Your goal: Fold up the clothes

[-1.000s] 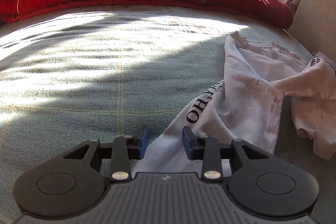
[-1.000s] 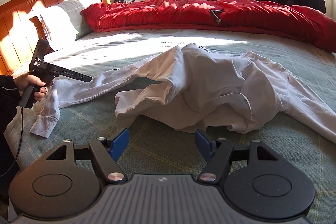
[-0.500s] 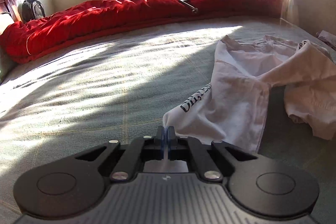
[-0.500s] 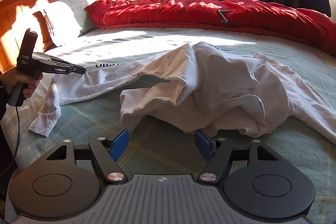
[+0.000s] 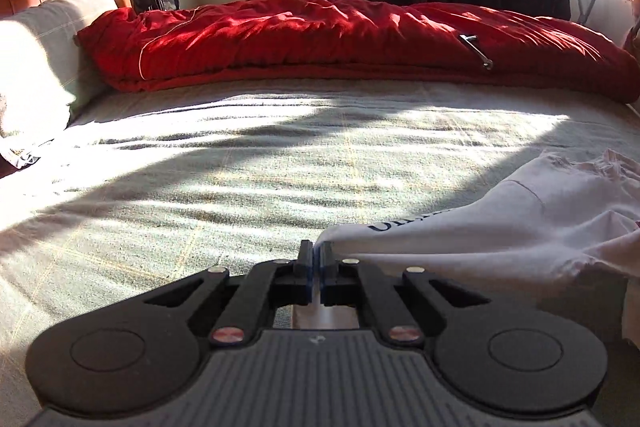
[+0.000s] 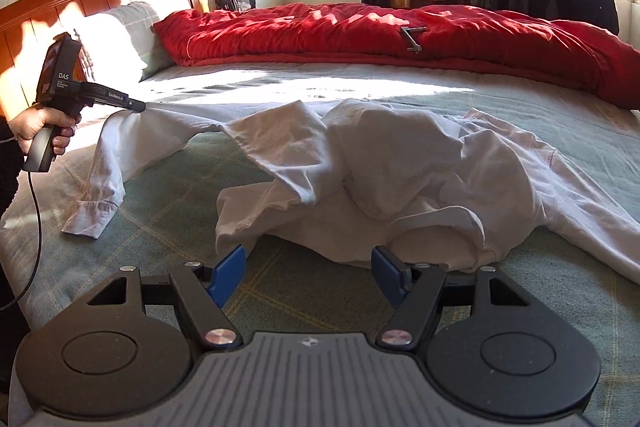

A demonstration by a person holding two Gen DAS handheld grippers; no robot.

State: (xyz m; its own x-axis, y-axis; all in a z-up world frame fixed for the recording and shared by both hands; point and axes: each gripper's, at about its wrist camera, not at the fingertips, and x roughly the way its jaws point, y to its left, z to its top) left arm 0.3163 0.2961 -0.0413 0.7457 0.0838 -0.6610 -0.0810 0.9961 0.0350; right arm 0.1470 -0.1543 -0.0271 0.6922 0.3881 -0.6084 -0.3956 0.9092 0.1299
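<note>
One crumpled white long-sleeved shirt (image 6: 380, 167) sprawls on the bed (image 6: 280, 291); left tool (image 5: 317, 259) pinches its edge, right tool (image 6: 306, 267) gapes wide, empty.

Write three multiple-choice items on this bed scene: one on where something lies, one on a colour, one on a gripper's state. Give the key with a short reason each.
1. Where does the red quilt lie?
A. along the far side of the bed
B. over the white shirt
C. on the floor

2. What colour are the right gripper's pads?
A. red
B. blue
C. yellow

3. How is the left gripper?
A. wide open above the pillow
B. shut on nothing
C. shut on the white shirt

Key: 1 A, the quilt runs below the window, beyond the shirt. 2 B, both pads show blue. 3 C, its fingers pinch the shirt's edge, which rises off the bed toward them.
</note>
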